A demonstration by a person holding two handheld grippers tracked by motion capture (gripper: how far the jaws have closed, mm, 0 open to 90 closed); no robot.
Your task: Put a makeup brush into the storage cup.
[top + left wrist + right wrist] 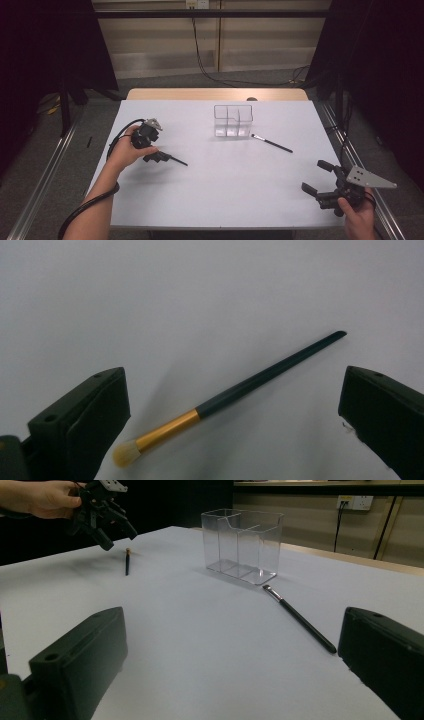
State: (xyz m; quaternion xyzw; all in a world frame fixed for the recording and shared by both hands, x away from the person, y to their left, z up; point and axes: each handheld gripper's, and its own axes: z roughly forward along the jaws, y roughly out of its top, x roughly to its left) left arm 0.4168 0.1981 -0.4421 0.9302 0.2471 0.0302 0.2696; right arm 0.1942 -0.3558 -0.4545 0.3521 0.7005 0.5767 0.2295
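White table [210,190] roomy; left tool [159,156] open over gold-banded brush [235,392].

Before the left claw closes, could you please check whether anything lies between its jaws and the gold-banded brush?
Nothing visible does: the left claw is open over the brush, with bare table around it.

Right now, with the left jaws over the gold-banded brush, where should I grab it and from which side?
Grip the gold-banded brush on its dark handle just past the gold band, coming straight down from above. It lies flat on the table, so only its sides can be pinched. The left gripper is open with jaws either side; turning them square across the slanted handle would likely help.
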